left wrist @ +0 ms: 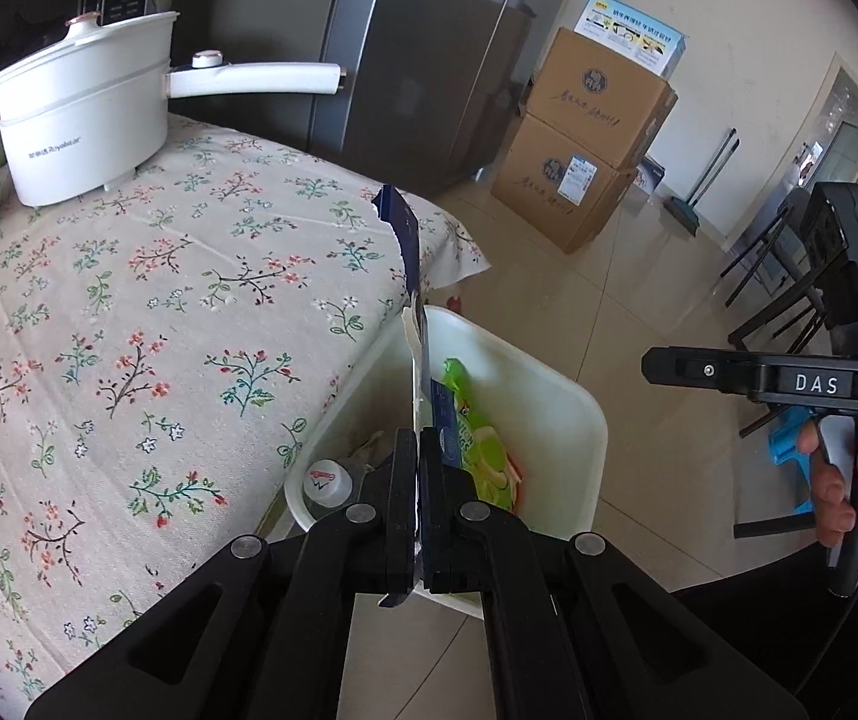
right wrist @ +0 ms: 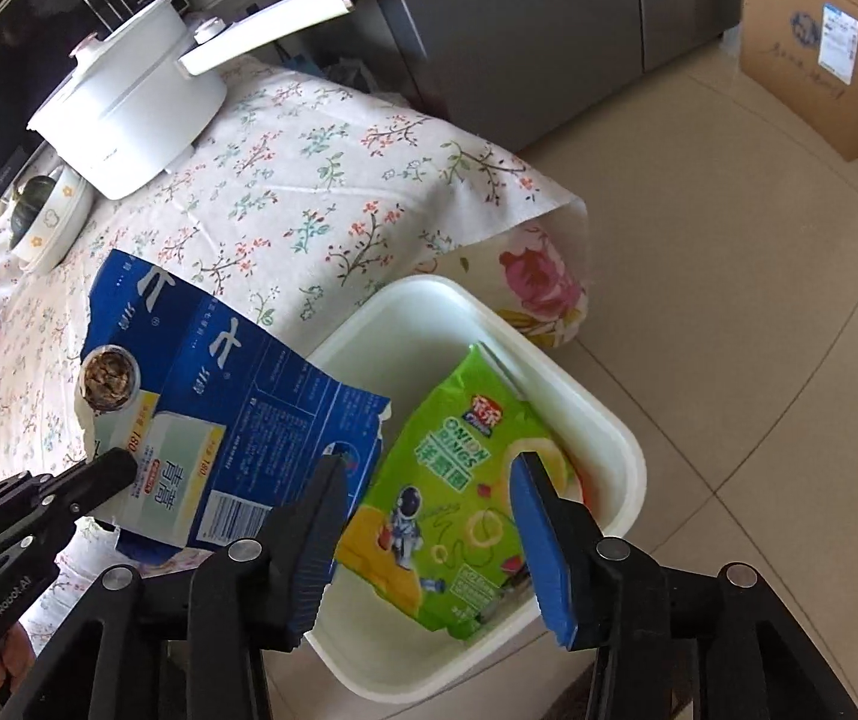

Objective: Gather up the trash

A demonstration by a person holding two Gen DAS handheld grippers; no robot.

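My left gripper [left wrist: 419, 450] is shut on a torn, flattened blue carton [left wrist: 411, 276], held edge-on over the white trash bin [left wrist: 579, 402] beside the table. In the right wrist view the same carton [right wrist: 237, 396] hangs at the bin's left rim [right wrist: 609, 414], pinched by the left gripper [right wrist: 120, 468]. A green onion-rings bag [right wrist: 459, 480] lies inside the bin, seen also as the green bag [left wrist: 483, 438]. My right gripper [right wrist: 429, 540] is open just above that bag, its blue pads [right wrist: 315, 540] apart and holding nothing. A white-capped bottle [left wrist: 327, 480] lies in the bin.
The floral-cloth table [left wrist: 129, 330] carries a white electric pot [left wrist: 81, 120] with a long handle, and stacked bowls [right wrist: 51, 222]. A grey fridge [left wrist: 417, 60] stands behind, with cardboard boxes [left wrist: 585, 180] and a dark chair [left wrist: 777, 276] on the tiled floor.
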